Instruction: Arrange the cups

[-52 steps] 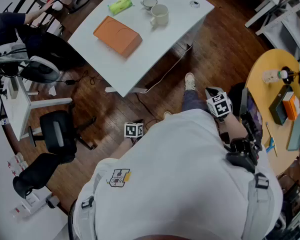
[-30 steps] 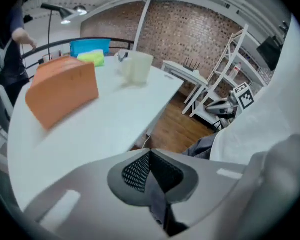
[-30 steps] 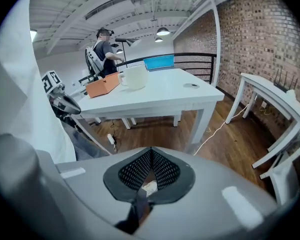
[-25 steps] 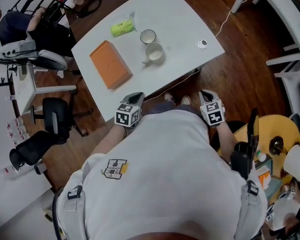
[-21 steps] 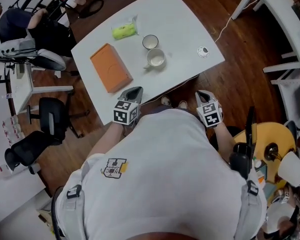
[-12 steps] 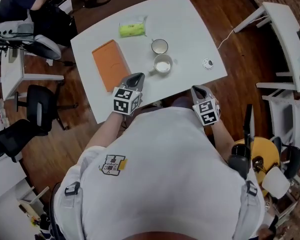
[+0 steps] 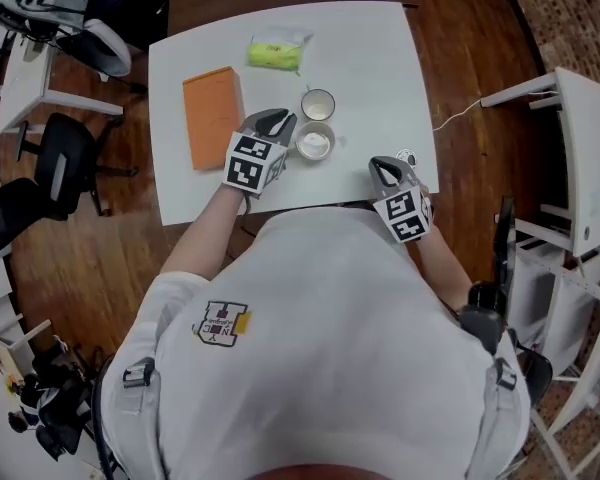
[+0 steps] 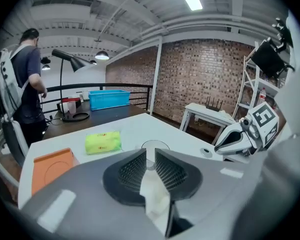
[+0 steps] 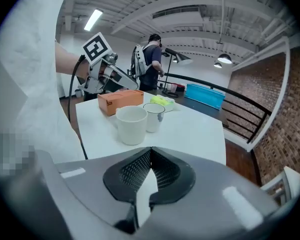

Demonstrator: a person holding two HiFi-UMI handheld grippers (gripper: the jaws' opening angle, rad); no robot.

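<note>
Two cups stand side by side on the white table (image 7: 370, 58): a plain white mug (image 7: 313, 144) (image 9: 132, 125) and, behind it, a thin-rimmed cup (image 7: 318, 104) (image 9: 153, 117) (image 8: 155, 145). My left gripper (image 7: 276, 122) (image 8: 150, 155) hovers just left of the mug. Its jaws are opening, with a narrow gap and nothing between them. My right gripper (image 7: 382, 171) (image 9: 151, 152) is shut and empty over the table's near right edge, to the right of the cups.
An orange box (image 7: 212, 118) (image 9: 120, 102) lies left of the cups, and a green packet (image 7: 275, 54) (image 8: 103, 142) lies behind them. A small round disc (image 7: 406, 158) sits by the right gripper. Office chairs and white furniture ring the table; a person stands beyond it.
Both grippers have moved forward and up from beside the body to over the table's near edge. The left one now sits beside the white mug.
</note>
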